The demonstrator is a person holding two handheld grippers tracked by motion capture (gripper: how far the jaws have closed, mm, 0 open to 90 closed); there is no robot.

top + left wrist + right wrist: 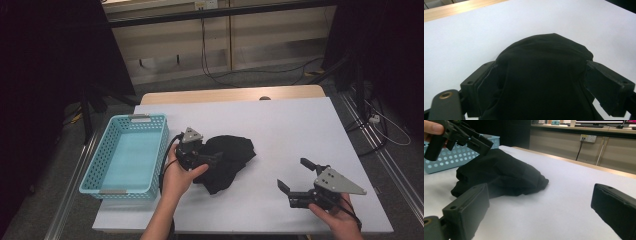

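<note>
1. Cloth (227, 159): black, crumpled in a loose heap, lying on the white bench (300, 130) near its middle, just right of the blue basket (127, 155).
2. Your left tongs (212, 161) sit at the left edge of the heap, pointing right into it. In the left gripper view the cloth (541, 80) bulges up between the two jaws, which stand wide on either side of it. The right jaw shows a gap of white bench beside it; on the left I cannot tell whether the pad touches the fabric. No pinch is visible, so I read these tongs as open around the cloth, not gripping.
3. Your left hand (177, 175) wraps the body of those tongs; the forearm comes in from the bottom edge.
4. Your right tongs (296, 175) are well apart from the cloth, over the bare bench at the front right, jaws spread wide with nothing between them. In the right gripper view the cloth (501, 175) lies ahead and to the left, with the left tongs (484, 145) resting over its top.
5. Basket: perforated sides, sitting at the left edge of the bench, near the cloth but not touching it.
</note>
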